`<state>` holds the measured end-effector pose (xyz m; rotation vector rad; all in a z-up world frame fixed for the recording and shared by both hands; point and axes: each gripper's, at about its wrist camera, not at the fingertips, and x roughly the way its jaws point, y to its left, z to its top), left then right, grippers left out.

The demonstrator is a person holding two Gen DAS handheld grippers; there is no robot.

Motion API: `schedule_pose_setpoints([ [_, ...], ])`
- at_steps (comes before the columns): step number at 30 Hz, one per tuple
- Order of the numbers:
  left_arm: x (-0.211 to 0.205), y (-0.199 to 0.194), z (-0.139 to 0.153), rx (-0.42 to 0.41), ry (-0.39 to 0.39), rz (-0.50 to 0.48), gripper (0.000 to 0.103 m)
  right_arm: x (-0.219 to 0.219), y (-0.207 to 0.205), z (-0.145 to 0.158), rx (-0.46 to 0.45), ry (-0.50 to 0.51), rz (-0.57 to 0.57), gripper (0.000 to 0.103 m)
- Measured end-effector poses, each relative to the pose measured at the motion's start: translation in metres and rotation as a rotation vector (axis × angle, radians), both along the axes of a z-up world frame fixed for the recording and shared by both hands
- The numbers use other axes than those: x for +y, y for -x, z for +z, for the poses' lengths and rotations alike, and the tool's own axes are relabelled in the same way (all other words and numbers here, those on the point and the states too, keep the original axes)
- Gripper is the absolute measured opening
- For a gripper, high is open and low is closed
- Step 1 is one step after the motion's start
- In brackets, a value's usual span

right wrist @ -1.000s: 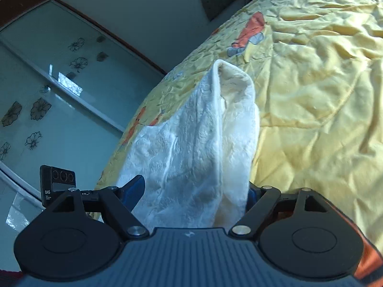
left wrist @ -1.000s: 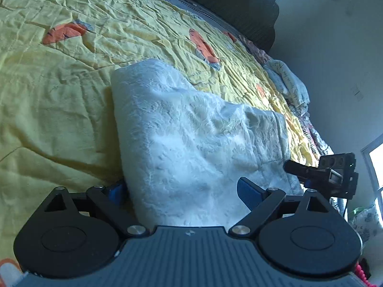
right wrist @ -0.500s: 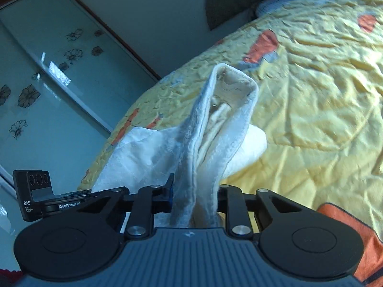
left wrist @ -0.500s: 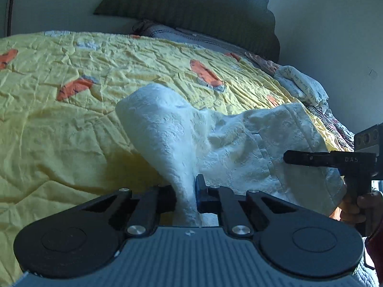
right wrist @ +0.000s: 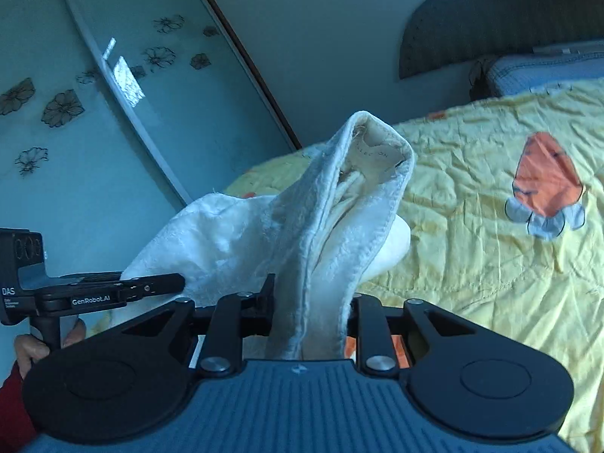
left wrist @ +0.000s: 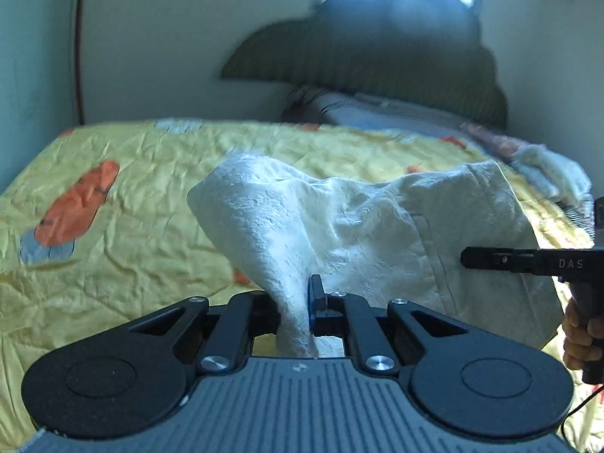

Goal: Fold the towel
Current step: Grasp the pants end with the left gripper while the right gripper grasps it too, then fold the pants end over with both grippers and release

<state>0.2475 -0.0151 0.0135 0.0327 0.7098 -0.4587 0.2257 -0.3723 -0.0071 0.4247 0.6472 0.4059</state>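
A white textured towel hangs lifted above the yellow bedspread, stretched between both grippers. My left gripper is shut on one bunched corner of it. In the right wrist view the towel rises as a folded ridge with a hemmed edge and a label, and my right gripper is shut on that end. The right gripper shows at the right edge of the left wrist view, held by a hand. The left gripper shows at the left of the right wrist view.
The bed carries orange carrot prints. A dark headboard and grey pillow lie at the far end. A crumpled cloth rests at the far right. A glass sliding door with flower decals stands left of the bed.
Both grippers went from open around the towel to shut on it, then lifted it off the bedspread. The views tilted up toward the headboard and wall.
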Motion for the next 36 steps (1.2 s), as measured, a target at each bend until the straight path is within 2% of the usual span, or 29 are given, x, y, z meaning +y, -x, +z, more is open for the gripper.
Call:
schedule_pose_setpoints([
  [2,-0.002,-0.009,-0.022,0.056,-0.048,0.02,0.01,0.014,-0.013,-0.017,0.118,0.141,-0.062,0.04],
  [3,-0.001,-0.009,-0.03,0.06,-0.056,0.028,0.015,0.016,-0.011,-0.021,0.123,0.185,-0.084,0.052],
  [4,0.0,-0.008,-0.034,0.05,-0.063,0.039,0.03,0.015,-0.005,-0.019,0.105,0.185,-0.091,0.055],
  [5,0.004,-0.003,-0.035,0.036,-0.064,0.053,0.04,0.013,0.005,-0.015,0.085,0.191,-0.113,0.055],
  [7,0.015,0.005,-0.033,0.021,-0.061,0.1,0.056,0.01,0.028,-0.002,0.033,0.27,-0.204,0.056],
  [9,0.026,0.015,-0.028,-0.003,-0.063,0.158,0.064,0.021,0.064,0.011,-0.079,0.404,-0.301,0.057],
  [10,0.031,0.026,-0.023,-0.02,-0.071,0.198,0.067,0.032,0.082,0.017,-0.145,0.459,-0.303,0.059],
  [11,0.033,0.033,-0.018,-0.031,-0.073,0.22,0.068,0.041,0.093,0.019,-0.194,0.475,-0.254,0.059],
  [13,0.038,0.048,-0.011,-0.039,-0.05,0.233,0.074,0.052,0.108,0.017,-0.227,0.428,-0.124,0.058],
  [15,0.036,0.058,-0.014,-0.013,-0.06,0.24,0.078,0.063,0.105,0.008,-0.174,0.388,-0.043,0.058],
  [18,0.02,0.058,-0.033,-0.002,-0.206,0.239,0.08,0.065,0.093,-0.012,-0.084,0.454,-0.136,0.057],
  [20,0.018,0.063,-0.035,-0.03,-0.254,0.262,0.079,0.065,0.1,-0.01,-0.054,0.429,-0.211,0.057],
  [21,0.018,0.07,-0.03,-0.052,-0.258,0.278,0.077,0.066,0.108,-0.004,-0.07,0.398,-0.22,0.059],
  [23,0.017,0.083,-0.019,-0.094,-0.272,0.306,0.079,0.07,0.133,0.007,-0.123,0.342,-0.21,0.061],
  [25,0.012,0.097,-0.011,-0.112,-0.289,0.315,0.084,0.078,0.148,0.01,-0.137,0.326,-0.227,0.073],
  [28,0.004,0.119,-0.008,-0.101,-0.292,0.303,0.094,0.088,0.161,0.012,-0.084,0.295,-0.225,0.076],
  [31,-0.001,0.138,-0.01,-0.067,-0.291,0.294,0.095,0.094,0.173,0.019,-0.019,0.248,-0.216,0.085],
  [33,-0.001,0.147,-0.013,-0.037,-0.284,0.295,0.095,0.097,0.181,0.029,0.06,0.231,-0.243,0.085],
  [34,0.0,0.151,-0.014,-0.024,-0.277,0.293,0.095,0.096,0.184,0.035,0.117,0.19,-0.258,0.085],
  [35,0.001,0.154,-0.016,-0.008,-0.269,0.288,0.095,0.091,0.186,0.04,0.17,0.102,-0.254,0.086],
  [36,0.002,0.157,-0.018,0.009,-0.263,0.283,0.095,0.083,0.19,0.042,0.203,-0.044,-0.223,0.087],
])
